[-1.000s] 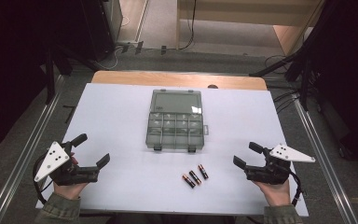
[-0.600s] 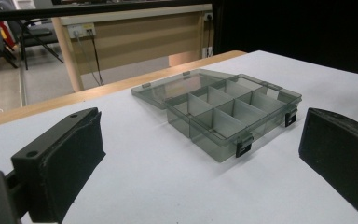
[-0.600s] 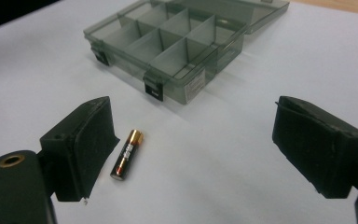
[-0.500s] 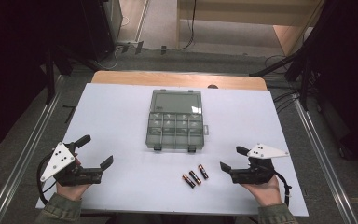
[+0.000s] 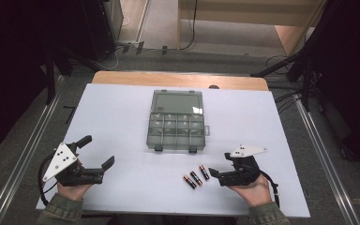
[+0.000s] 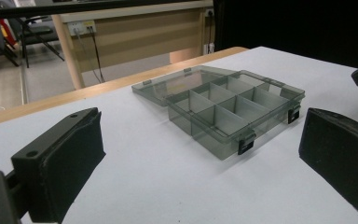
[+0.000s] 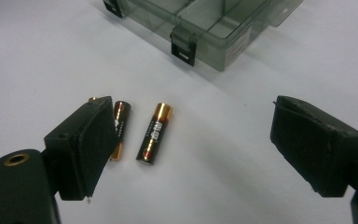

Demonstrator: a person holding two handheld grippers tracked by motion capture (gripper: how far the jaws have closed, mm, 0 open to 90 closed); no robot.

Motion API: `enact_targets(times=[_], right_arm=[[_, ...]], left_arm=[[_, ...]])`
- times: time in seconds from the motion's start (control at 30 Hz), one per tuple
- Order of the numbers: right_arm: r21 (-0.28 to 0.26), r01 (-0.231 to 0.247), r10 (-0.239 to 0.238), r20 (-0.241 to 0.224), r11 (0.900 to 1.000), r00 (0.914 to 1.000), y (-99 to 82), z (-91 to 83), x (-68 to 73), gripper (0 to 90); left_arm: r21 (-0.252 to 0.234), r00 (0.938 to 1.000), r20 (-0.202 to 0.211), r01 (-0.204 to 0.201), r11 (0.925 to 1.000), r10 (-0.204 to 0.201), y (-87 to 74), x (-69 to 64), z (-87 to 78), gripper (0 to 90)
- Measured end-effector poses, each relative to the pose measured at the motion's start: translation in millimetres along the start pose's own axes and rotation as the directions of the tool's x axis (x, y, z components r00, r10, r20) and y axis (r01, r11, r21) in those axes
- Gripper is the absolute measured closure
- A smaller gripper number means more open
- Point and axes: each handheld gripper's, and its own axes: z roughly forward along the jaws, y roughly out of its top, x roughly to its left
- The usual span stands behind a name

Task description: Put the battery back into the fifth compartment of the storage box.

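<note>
Three AA batteries (image 5: 196, 177) lie side by side on the white table, just in front of a clear grey compartment box (image 5: 176, 129). The box's lid (image 5: 177, 101) lies open flat behind it. My right gripper (image 5: 220, 164) is open, low over the table just right of the batteries. In the right gripper view its jaws (image 7: 191, 121) stand wide; one battery (image 7: 154, 132) lies between them, a second (image 7: 120, 122) at the left jaw, and the third is mostly hidden behind that jaw. My left gripper (image 5: 97, 151) is open at the front left, empty, facing the box (image 6: 228, 107).
The white table top (image 5: 122, 112) lies on a wooden desk (image 5: 178, 79). Black latches (image 7: 183, 46) stick out of the box's front wall. Metal rails run along both sides of the table, and cables lie on the floor behind it.
My right gripper has moved left and down, close to the batteries. The left gripper has shifted slightly right and turned its jaws more toward the box.
</note>
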Motion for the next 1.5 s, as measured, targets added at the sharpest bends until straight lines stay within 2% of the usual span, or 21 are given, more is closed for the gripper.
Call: enact_targets(times=[0.17,0.27,0.4,0.43,0.47,0.5,0.53,0.6,0.67,0.73,0.87,0.97,1.0,1.07,1.13,1.5], right_arm=[[0.064,0.004,-0.007,0.05,0.9979,0.9987,4.5,11.6,9.6,19.8],[0.102,-0.003,-0.003,0.059,0.9948,0.9983,7.1,18.2,13.8,21.5],[0.128,-0.008,0.002,0.051,0.9917,0.9987,9.5,24.6,17.2,24.1],[0.155,-0.016,0.01,0.037,0.9877,0.9993,11.1,28.6,19.2,26.4],[0.155,-0.016,0.01,0.037,0.9877,0.9993,11.1,28.6,19.2,26.4],[0.183,-0.014,0.009,0.029,0.9831,0.9995,12.2,33.1,20.5,28.9],[0.183,-0.014,0.009,0.029,0.9831,0.9995,12.2,33.1,20.5,28.9],[0.216,-0.013,0.009,0.019,0.9764,0.9998,12.4,37.8,21.9,33.6],[0.221,-0.009,0.006,0.016,0.9753,0.9999,12.2,38.9,22.6,35.6],[0.231,0.003,-0.007,0.013,0.9729,0.9999,11.6,40.2,24.0,42.3],[0.26,-0.007,0.001,0.021,0.9656,0.9998,11.8,43.3,25.8,54.5],[0.267,-0.007,-0.001,0.03,0.9637,0.9995,12.2,45.0,26.0,62.5],[0.273,-0.014,0.005,0.033,0.9619,0.9995,12.6,45.9,26.0,68.8],[0.282,-0.015,0.007,0.03,0.9592,0.9995,12.7,46.8,26.0,70.5],[0.297,-0.008,-0.001,0.033,0.9549,0.9995,13.4,48.2,27.2,76.2],[0.307,-0.019,0.004,0.05,0.9514,0.9987,15.5,49.2,29.2,78.2]], left_arm=[[0.006,1.0,0.002,0.002,1.0,-0.002,-0.4,0.2,0.8,0.0],[0.006,1.0,0.001,-0.002,1.0,0.002,-0.4,0.0,1.0,0.0],[0.01,1.0,0.004,0.005,0.9999,-0.005,0.0,0.2,1.2,0.1],[0.012,1.0,0.002,0.005,0.9999,-0.005,0.0,0.2,1.4,0.1],[0.013,1.0,0.001,0.004,0.9999,-0.004,-0.1,0.3,1.5,0.1],[0.012,1.0,0.002,0.005,0.9999,-0.005,-0.2,0.4,1.7,0.1],[0.012,1.0,0.002,0.004,0.9999,-0.004,-0.1,0.6,1.7,0.1],[0.012,1.0,0.002,0.004,0.9999,-0.004,-0.2,0.9,2.0,0.1],[0.014,1.0,0.004,0.004,0.9999,-0.004,-0.3,0.9,2.3,0.1],[0.018,1.0,0.005,0.004,0.9998,-0.004,-0.2,0.5,2.6,0.1],[0.024,0.9999,0.01,0.0,0.9997,0.0,-0.3,-0.1,3.8,0.1],[0.024,0.9999,0.011,-0.001,0.9997,0.001,-0.3,-0.3,3.8,0.1],[0.024,0.9999,0.011,-0.001,0.9997,0.0,-0.3,0.0,3.8,0.1],[0.024,0.9999,0.01,-0.001,0.9997,0.001,-0.4,0.1,3.8,0.1],[0.026,0.9999,0.011,-0.002,0.9997,0.002,-0.4,0.1,4.0,0.1],[0.027,1.0,0.007,-0.004,0.9996,0.003,-0.2,2.6,3.8,0.1]])
